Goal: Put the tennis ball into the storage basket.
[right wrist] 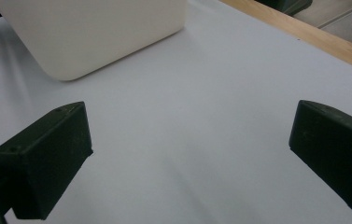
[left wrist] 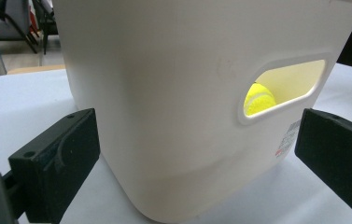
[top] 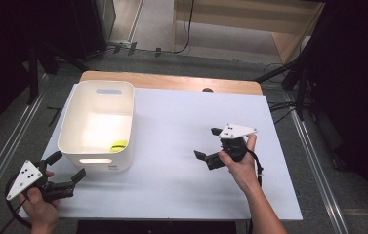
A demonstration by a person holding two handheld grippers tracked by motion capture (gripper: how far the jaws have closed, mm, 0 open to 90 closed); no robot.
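Note:
A white plastic bin (top: 132, 122) stands on the left part of the white table top (top: 181, 185). A yellow tennis ball (top: 118, 146) lies inside it, near the front right corner. My left gripper (top: 69, 165) is open at the table's front left corner, just short of the bin's front wall. In the left gripper view the bin wall (left wrist: 164, 93) rises close in front of the open left gripper (left wrist: 197, 140), and the ball (left wrist: 260, 99) shows through the handle slot. My right gripper (top: 207, 143) is open with nothing in it, right of centre and pointing left.
In the right gripper view, bare table (right wrist: 211, 93) lies between the jaws of the right gripper (right wrist: 190, 135), with the bin's corner (right wrist: 94, 32) farther off. A wooden strip (top: 172, 80) runs along the table's far edge. Dark stands and cables surround the table.

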